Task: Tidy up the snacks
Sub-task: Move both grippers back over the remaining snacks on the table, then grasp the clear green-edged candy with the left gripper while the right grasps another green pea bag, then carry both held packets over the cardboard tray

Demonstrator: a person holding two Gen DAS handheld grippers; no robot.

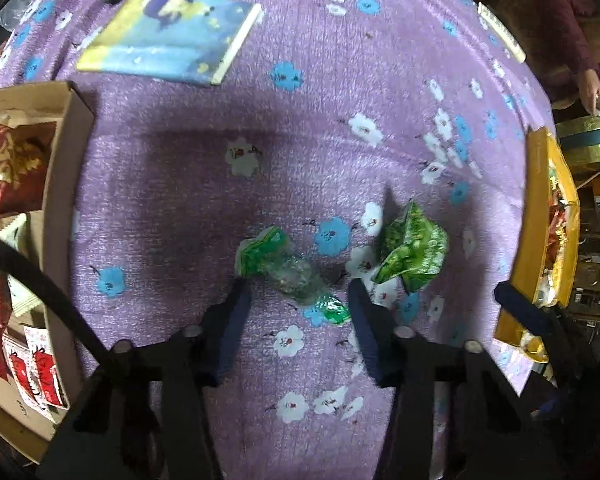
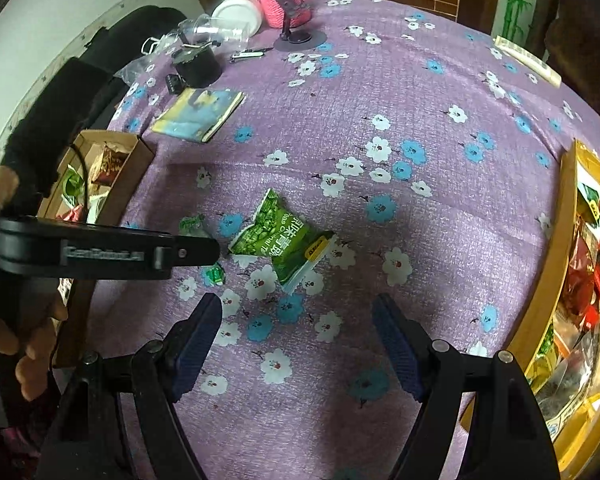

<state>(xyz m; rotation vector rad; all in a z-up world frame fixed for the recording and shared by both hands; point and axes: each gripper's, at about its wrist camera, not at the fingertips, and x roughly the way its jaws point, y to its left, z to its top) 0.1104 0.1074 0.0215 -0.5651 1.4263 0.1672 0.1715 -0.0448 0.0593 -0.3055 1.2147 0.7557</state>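
A small clear and green candy wrapper (image 1: 288, 272) lies on the purple flowered cloth, right between the tips of my open left gripper (image 1: 298, 286); it also shows in the right wrist view (image 2: 214, 274), partly hidden by the left gripper body. A green pea snack packet (image 1: 414, 252) lies just to its right; in the right wrist view this packet (image 2: 284, 244) lies ahead of my right gripper (image 2: 298, 308), which is open and empty. A brown cardboard box (image 1: 70, 152) with red and white snack packs is at the left, seen also in the right wrist view (image 2: 136, 168).
A yellow tray (image 2: 556, 280) full of mixed snacks sits at the right edge, also in the left wrist view (image 1: 536, 208). A blue and yellow book (image 1: 168, 36), a black cup (image 2: 198, 66), a pink knitted holder (image 2: 286, 0) and a white jar (image 2: 238, 10) stand at the far side.
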